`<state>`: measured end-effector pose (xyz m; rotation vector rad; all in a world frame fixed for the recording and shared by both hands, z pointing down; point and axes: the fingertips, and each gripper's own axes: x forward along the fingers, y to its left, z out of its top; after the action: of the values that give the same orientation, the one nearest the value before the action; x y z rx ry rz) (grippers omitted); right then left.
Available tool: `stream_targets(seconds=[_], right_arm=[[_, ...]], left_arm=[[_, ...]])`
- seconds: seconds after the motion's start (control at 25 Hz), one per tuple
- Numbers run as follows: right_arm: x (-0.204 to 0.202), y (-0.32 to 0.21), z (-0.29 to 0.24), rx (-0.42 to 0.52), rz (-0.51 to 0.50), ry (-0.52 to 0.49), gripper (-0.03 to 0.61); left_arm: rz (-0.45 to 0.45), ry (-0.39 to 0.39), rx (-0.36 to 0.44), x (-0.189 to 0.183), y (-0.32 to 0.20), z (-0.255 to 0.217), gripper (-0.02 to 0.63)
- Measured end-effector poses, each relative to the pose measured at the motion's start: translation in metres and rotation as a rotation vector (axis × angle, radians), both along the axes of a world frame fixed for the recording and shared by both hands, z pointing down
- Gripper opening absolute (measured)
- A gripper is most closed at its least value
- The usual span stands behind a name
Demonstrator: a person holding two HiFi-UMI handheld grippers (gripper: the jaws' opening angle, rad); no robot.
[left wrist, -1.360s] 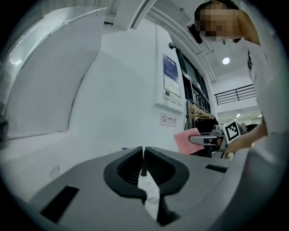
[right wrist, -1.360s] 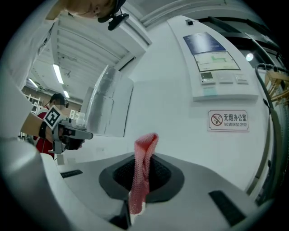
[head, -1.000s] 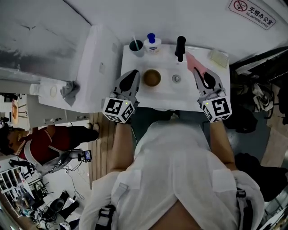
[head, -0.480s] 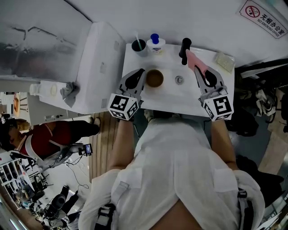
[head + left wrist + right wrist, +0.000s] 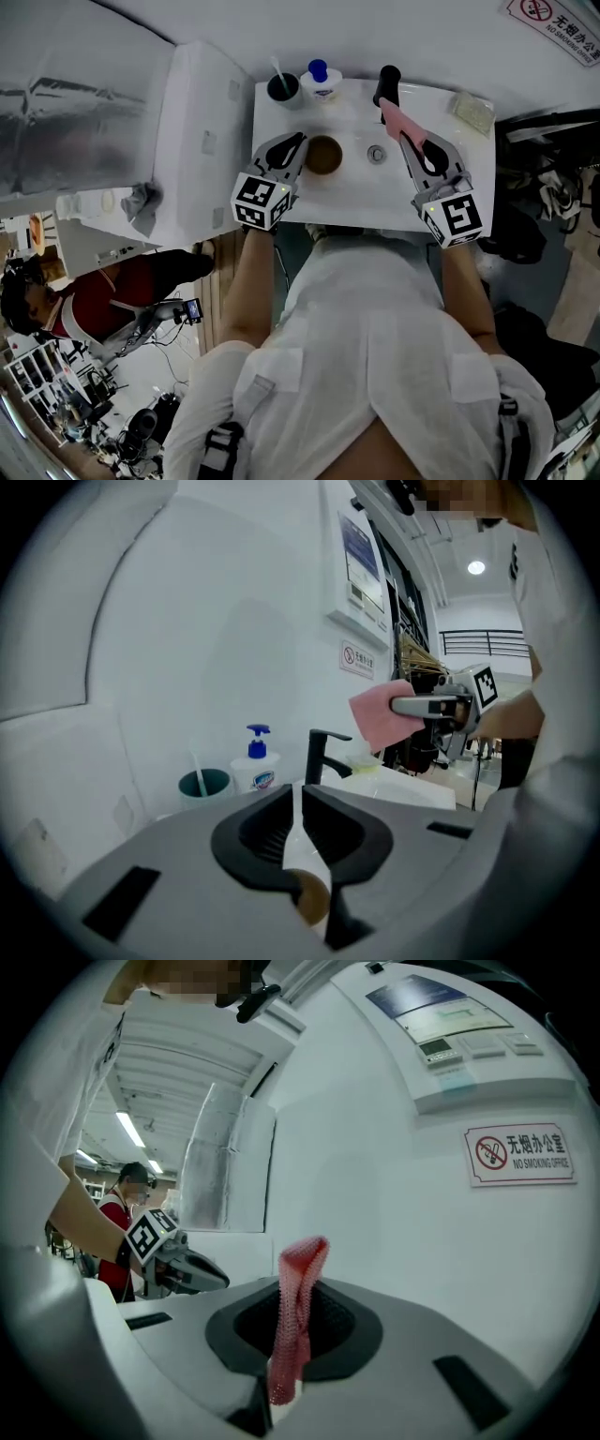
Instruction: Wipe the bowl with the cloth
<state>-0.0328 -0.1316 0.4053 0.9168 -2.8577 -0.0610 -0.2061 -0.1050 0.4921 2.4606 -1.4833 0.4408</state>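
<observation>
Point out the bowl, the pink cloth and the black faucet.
bowl (image 5: 323, 155), head view, middle of its brown inside.
pink cloth (image 5: 298, 1307), right gripper view, middle of the upright fold.
black faucet (image 5: 316, 761), left gripper view, its upright column.

Left gripper nearer the bowl

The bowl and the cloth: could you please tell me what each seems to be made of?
The bowl looks like wood or brown plastic: matte, evenly brown, no glare; too small to settle. The cloth looks like pink woven or knitted fabric: fine mesh texture, limp folds.
</observation>
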Motion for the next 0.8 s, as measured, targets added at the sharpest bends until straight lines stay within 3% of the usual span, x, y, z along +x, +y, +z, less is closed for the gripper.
stream_targets(seconds=[0.28,0.68,0.8], right_arm=[[-0.005,0.007,0.016,-0.04,0.024,0.013,0.038],[-0.002,0.021,0.032,-0.062,0.021,0.055,0.038],[0.005,0.026,0.039,-0.122,0.05,0.086,0.038]], left_arm=[[0.066,-0.034,-0.122,0.0,-0.009,0.055,0.025],[0.166,-0.182,-0.282,-0.006,-0.029,0.13,0.049],[0.195,-0.211,-0.327,-0.003,-0.033,0.149,0.067]])
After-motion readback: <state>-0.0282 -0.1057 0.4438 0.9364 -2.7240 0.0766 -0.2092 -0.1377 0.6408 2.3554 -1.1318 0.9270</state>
